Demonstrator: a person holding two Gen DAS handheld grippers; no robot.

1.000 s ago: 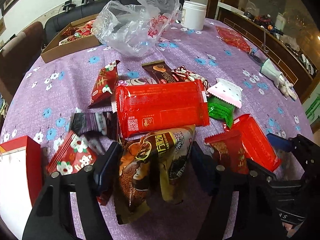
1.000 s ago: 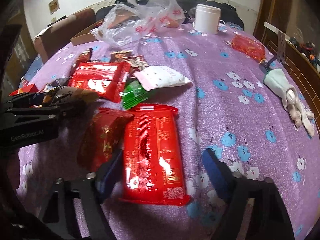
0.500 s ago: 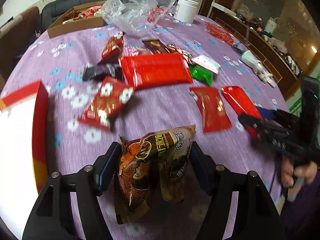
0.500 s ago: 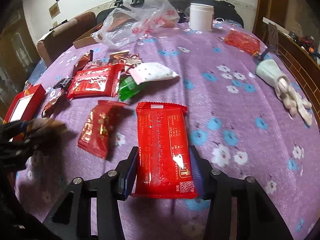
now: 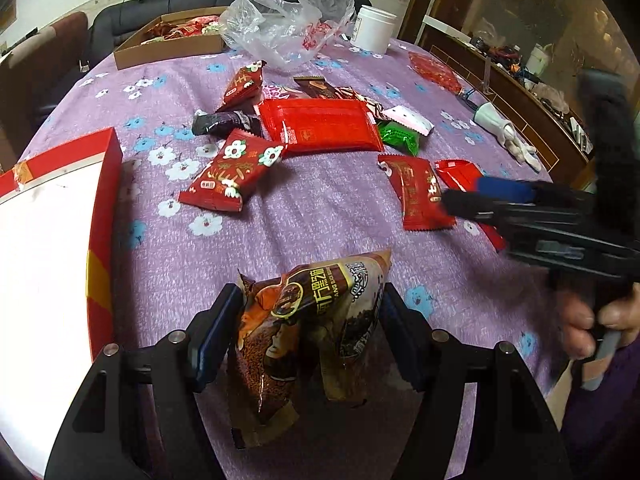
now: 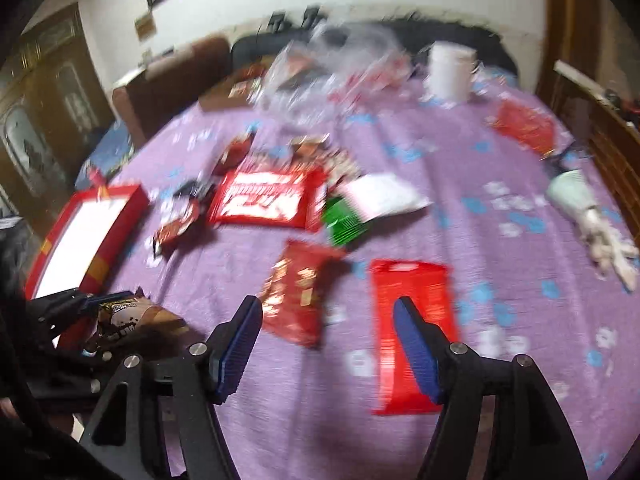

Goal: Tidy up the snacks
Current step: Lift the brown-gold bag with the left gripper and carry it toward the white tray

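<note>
My left gripper is shut on a brown snack bag and holds it above the purple tablecloth, next to a red box with a white inside. Several red snack packs lie in the middle of the table. My right gripper is open and empty, above a long red pack that lies flat on the cloth. In the left wrist view the right gripper is at the right, over the red packs. In the right wrist view the left gripper with the brown bag is at the lower left.
A cardboard box of snacks, a clear plastic bag and a white jar stand at the far side. A white glove lies at the right edge. A dark sofa stands behind the table.
My left gripper has lifted the brown bag and pulled back toward the red box. My right gripper closed around the long red pack, then opened and rose, leaving the pack on the cloth.
</note>
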